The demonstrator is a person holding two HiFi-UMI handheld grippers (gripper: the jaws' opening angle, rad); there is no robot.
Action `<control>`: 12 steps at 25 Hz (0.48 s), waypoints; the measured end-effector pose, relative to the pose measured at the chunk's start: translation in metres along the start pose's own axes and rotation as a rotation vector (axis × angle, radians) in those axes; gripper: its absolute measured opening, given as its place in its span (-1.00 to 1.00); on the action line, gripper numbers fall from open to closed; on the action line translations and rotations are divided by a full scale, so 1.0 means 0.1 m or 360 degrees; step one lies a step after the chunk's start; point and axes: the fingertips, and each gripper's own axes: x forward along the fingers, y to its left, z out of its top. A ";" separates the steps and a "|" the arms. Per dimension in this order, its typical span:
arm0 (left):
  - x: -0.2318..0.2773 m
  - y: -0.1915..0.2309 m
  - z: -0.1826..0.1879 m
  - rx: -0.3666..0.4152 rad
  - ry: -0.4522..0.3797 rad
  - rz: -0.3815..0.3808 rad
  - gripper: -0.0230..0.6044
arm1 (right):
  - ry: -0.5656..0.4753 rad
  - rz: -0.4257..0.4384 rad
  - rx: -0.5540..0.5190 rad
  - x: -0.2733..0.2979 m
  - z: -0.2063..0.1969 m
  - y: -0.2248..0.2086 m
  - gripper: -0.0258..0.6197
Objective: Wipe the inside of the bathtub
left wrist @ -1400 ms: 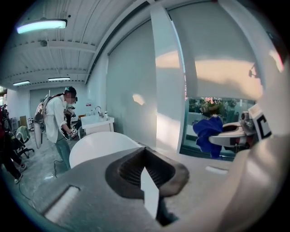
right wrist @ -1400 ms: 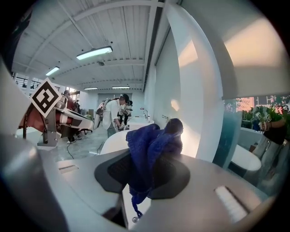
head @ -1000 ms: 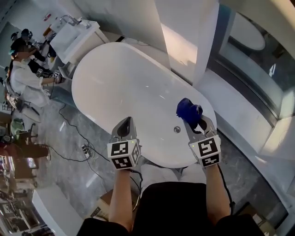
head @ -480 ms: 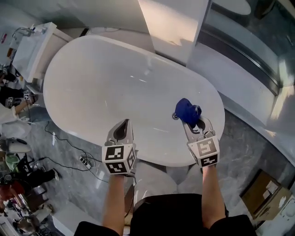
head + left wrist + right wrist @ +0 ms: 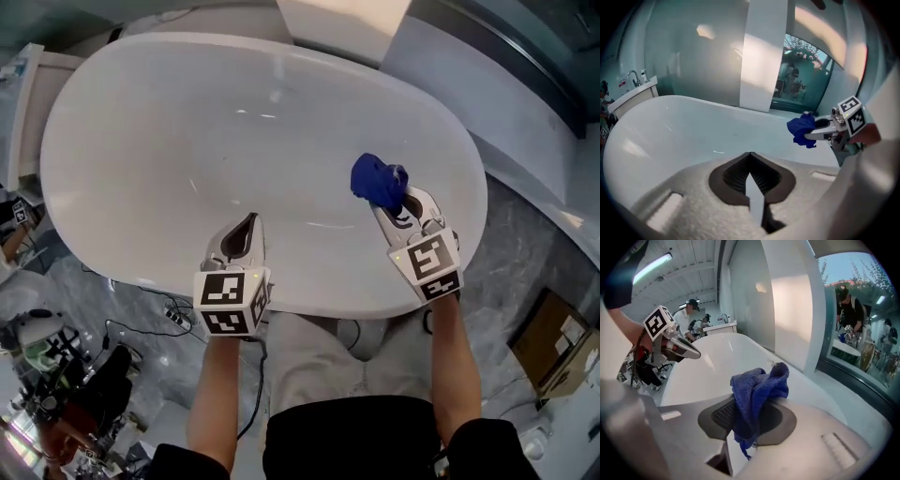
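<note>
Empty white oval bathtub point(image 5: 234, 141) on grey marble floor point(image 5: 525, 244).
Right gripper point(image 5: 398, 202) pinches crumpled blue towelling cloth point(image 5: 375, 180) above the tub's basin; left gripper point(image 5: 246, 225) pressed together, empty.

floor point(image 5: 525, 239): grey marble-look tiles with pale veining, visible on both sides of the tub in the head view.
1 white oval bathtub point(image 5: 234, 159) stands directly on it, long axis running left-right. the inner surface is glossy, with streaks of reflected light.
left of the tub: black cable point(image 5: 141, 325) loops over the tiles to a power strip point(image 5: 176, 318) near the tub's near edge.
right side: 1 cardboard box point(image 5: 553, 342) on the tiles, apart from the tub.
far left: white cabinet point(image 5: 23, 103) just beside the tub's end.
lower left: dark clutter, too small to identify.
</note>
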 end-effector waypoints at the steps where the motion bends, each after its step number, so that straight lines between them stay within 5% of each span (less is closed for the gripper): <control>1: 0.08 0.00 -0.05 0.0011 0.0015 -0.0014 -0.91 | 0.0024 0.0022 -0.0012 0.09 -0.08 0.02 -0.61; 12: 0.95 0.17 -0.70 0.0089 0.0207 -0.0120 -0.91 | 0.0241 0.0227 -0.0024 1.08 -0.99 0.30 -0.61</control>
